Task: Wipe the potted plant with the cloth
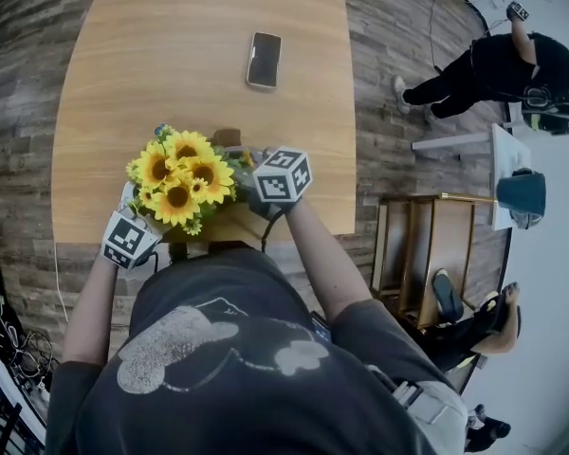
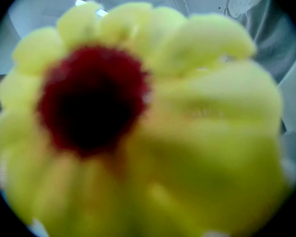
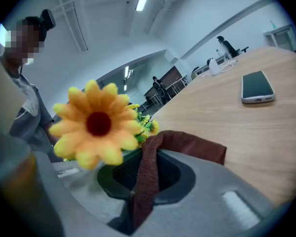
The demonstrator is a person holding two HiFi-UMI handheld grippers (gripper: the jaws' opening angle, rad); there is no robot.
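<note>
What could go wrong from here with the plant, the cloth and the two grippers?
1. The plant stands at the table's near edge; a hard wipe from the right gripper could tip it off.
2. The cloth is pinched along a narrow fold, so it might slip out on the petals.
3. A flower fills the left gripper view, so whether the left gripper steadies the plant cannot be checked.

Yellow sunflower plant, brown cloth just beside
</note>
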